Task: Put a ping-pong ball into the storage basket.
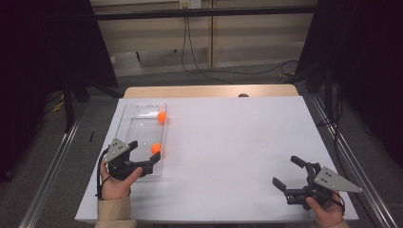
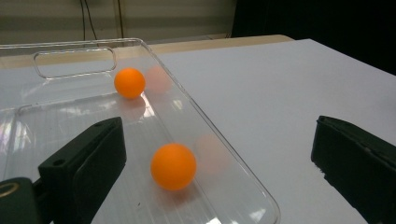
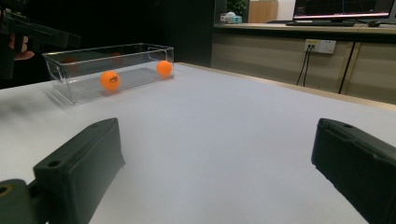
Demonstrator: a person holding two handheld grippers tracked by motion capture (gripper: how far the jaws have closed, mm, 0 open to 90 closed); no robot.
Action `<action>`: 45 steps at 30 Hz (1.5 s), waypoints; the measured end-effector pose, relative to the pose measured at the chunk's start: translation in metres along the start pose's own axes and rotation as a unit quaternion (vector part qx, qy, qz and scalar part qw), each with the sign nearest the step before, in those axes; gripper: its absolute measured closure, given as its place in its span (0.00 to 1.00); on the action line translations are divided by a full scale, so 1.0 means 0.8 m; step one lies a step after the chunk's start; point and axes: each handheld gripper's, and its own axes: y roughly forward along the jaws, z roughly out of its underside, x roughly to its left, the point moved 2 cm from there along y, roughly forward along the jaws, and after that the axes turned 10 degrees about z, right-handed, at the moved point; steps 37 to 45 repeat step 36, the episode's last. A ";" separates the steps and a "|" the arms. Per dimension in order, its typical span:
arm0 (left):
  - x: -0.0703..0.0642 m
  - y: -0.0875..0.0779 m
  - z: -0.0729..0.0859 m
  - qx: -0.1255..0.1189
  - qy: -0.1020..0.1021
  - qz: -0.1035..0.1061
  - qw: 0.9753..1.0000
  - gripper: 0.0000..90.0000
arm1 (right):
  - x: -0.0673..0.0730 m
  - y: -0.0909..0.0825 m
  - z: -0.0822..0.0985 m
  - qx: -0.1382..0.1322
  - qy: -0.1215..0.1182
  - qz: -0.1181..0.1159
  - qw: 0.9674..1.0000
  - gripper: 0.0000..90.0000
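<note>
High view: clear plastic tray (image 1: 135, 124) sits left of centre on the white table (image 1: 237, 142), long axis running up-frame. Two orange balls inside it: far ball (image 1: 161, 116) by the tray's right wall in its upper half, near ball (image 1: 156, 148) by the same wall in its lower half. Left hand-held gripper (image 1: 142, 156) is at lower left, over the tray's near end, jaws spread and holding nothing; near ball lies just beyond the jaw tips, right next to one of them, contact not resolvable. Left hand (image 1: 116, 183) grips it from below-frame. Right hand-held gripper (image 1: 286, 172) is at lower right, well apart from the tray, jaws spread, nothing between them, over bare table. Right hand (image 1: 328, 211) at the bottom edge.

Left gripper view: both black jaws rise from the bottom corners, wide apart. Left jaw is over the tray (image 2: 224, 154) floor, right jaw over the table (image 2: 280, 93) outside the tray wall. Near ball (image 2: 173, 166) is low centre, between the jaws but closer to the left one, not touched by either. Far ball (image 2: 129, 83) is upper left, near the tray's handle cut-out.

Right gripper view: jaws wide apart, only table (image 3: 224, 140) between them. Tray (image 3: 112, 70) is at upper left, both balls visible through its wall: one (image 3: 109, 80) left, one (image 3: 164, 68) right. Left hand-held gripper is a dark, blurred shape at the upper left corner.
</note>
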 end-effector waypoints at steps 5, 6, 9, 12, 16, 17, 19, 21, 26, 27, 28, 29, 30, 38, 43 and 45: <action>0.001 -0.004 0.003 0.003 0.001 -0.004 1.000 0.04 | 0.000 0.000 0.000 0.000 -0.001 0.000 1.000 0.02; 0.001 -0.004 0.004 0.002 0.000 -0.003 1.000 0.04 | 0.000 0.000 0.000 0.000 -0.001 0.000 1.000 0.02; 0.001 -0.005 0.005 0.003 0.001 -0.003 1.000 0.04 | 0.000 0.000 0.000 0.000 -0.001 0.000 1.000 0.02; -0.001 -0.005 0.006 0.002 -0.003 -0.002 1.000 0.04 | 0.000 0.000 0.000 -0.001 -0.001 -0.001 1.000 0.02; -0.001 -0.007 0.009 -0.003 -0.002 0.000 1.000 0.04 | 0.000 0.000 0.000 0.000 0.000 0.000 1.000 0.02; -0.001 -0.007 0.009 -0.003 -0.002 0.000 1.000 0.04 | 0.000 0.000 0.000 0.000 0.000 0.000 1.000 0.02; -0.001 -0.008 0.011 -0.004 -0.002 0.000 1.000 0.04 | 0.000 0.000 0.000 0.000 0.000 -0.001 1.000 0.02; -0.001 -0.008 0.012 -0.006 -0.003 0.000 1.000 0.04 | 0.001 0.001 0.000 0.000 0.000 -0.001 1.000 0.02; 0.000 -0.009 0.014 -0.007 -0.002 -0.004 1.000 0.04 | 0.001 0.002 0.000 0.001 -0.001 -0.003 1.000 0.02; 0.000 -0.009 0.014 -0.007 0.000 -0.005 1.000 0.04 | 0.001 0.002 0.000 0.001 -0.001 -0.003 1.000 0.02; 0.000 -0.009 0.015 -0.008 -0.003 -0.005 1.000 0.04 | 0.001 0.002 0.000 0.001 0.000 -0.002 1.000 0.02; 0.000 -0.008 0.015 -0.007 -0.003 -0.004 1.000 0.03 | 0.001 0.002 0.000 0.001 0.000 -0.002 1.000 0.02; 0.000 -0.008 0.015 -0.007 -0.002 -0.004 1.000 0.04 | 0.001 0.002 0.000 0.000 0.000 -0.002 1.000 0.02; -0.001 -0.007 0.016 -0.008 -0.002 -0.003 1.000 0.04 | 0.001 0.002 0.000 0.002 -0.001 -0.004 1.000 0.02; -0.001 -0.007 0.016 -0.008 -0.002 -0.003 1.000 0.04 | 0.001 0.002 0.000 0.002 -0.001 -0.004 1.000 0.02; -0.001 -0.007 0.016 -0.008 -0.002 -0.003 1.000 0.04 | 0.001 0.002 0.000 0.002 -0.001 -0.004 1.000 0.02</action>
